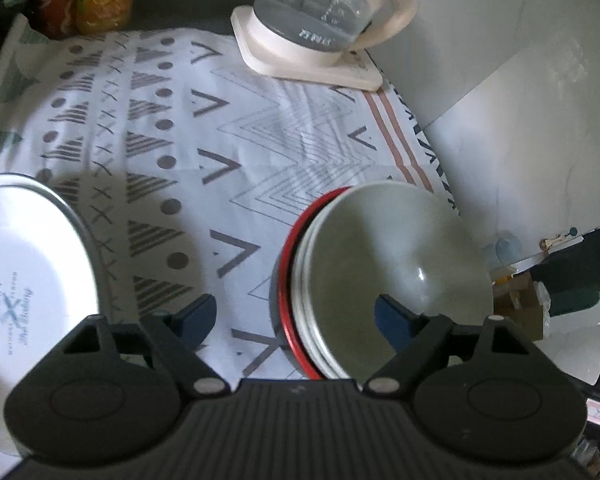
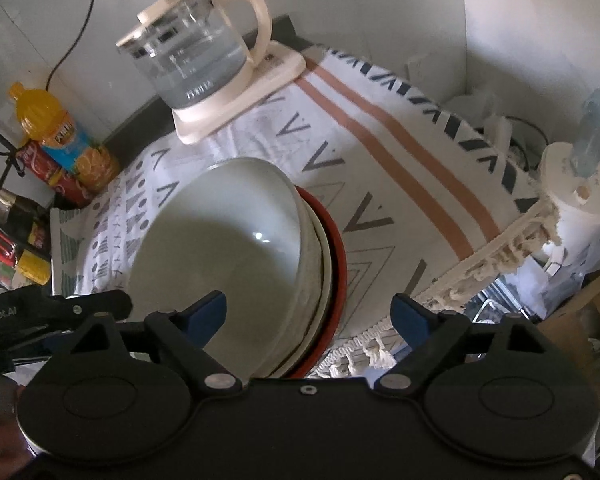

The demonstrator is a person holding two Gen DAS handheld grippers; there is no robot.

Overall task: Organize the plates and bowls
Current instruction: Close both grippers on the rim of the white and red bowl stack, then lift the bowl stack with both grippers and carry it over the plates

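Note:
A stack of nested bowls stands on the patterned cloth: a grey-green bowl (image 1: 396, 264) on top, white bowls under it and a red-rimmed bowl (image 1: 290, 264) at the bottom. The same stack shows in the right wrist view (image 2: 224, 248), red rim (image 2: 336, 264) on its right. A white plate (image 1: 24, 264) lies at the left. My left gripper (image 1: 296, 316) is open, one fingertip over the stack, the other over the cloth. My right gripper (image 2: 308, 316) is open and straddles the stack's right side. Both hold nothing. The left gripper (image 2: 60, 312) shows at the left edge of the right wrist view.
A glass kettle (image 1: 320, 12) on a cream base stands at the back, also in the right wrist view (image 2: 196, 60). Drink bottles (image 2: 64, 140) stand at the back left. A paper towel roll (image 2: 576, 196) is beyond the cloth's fringed right edge. Walls close the back and right.

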